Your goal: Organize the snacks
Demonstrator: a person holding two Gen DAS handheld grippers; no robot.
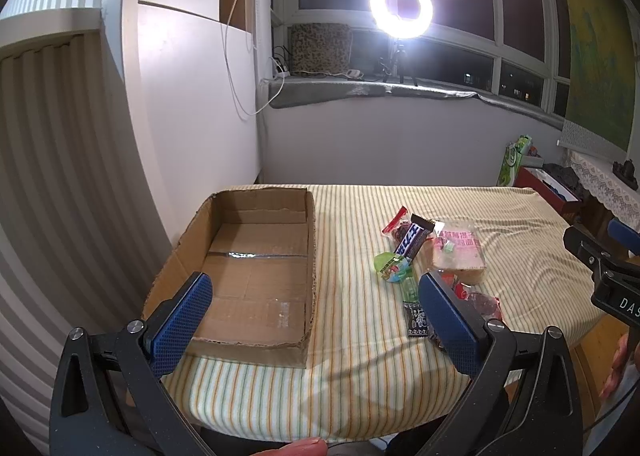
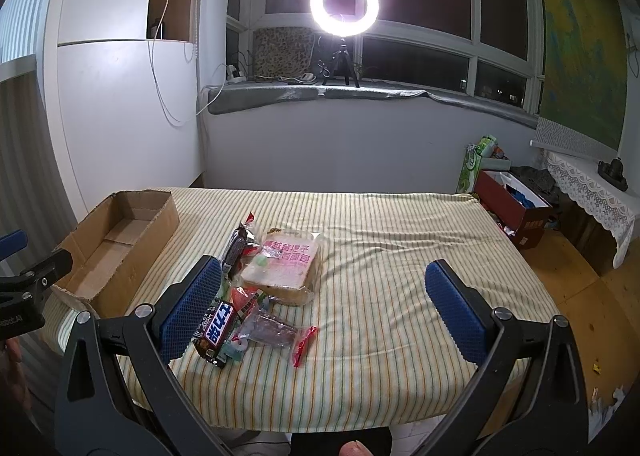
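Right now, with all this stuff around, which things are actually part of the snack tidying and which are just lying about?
Part of the job:
- cardboard box, nothing in it
- snack pile: bagged bread, chocolate bar, small sweets
- left gripper and right gripper, both open

Just lying about:
- ring light
- red box on the floor
- green bag

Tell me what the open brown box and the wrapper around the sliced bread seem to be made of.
Open brown box: looks like corrugated cardboard, matte, with ragged torn rims, fold creases and a shiny tape strip along the floor seam. Clear wrapper around the sliced bread: probably thin glossy plastic film, since the slices show through under pink printing and it catches highlights.
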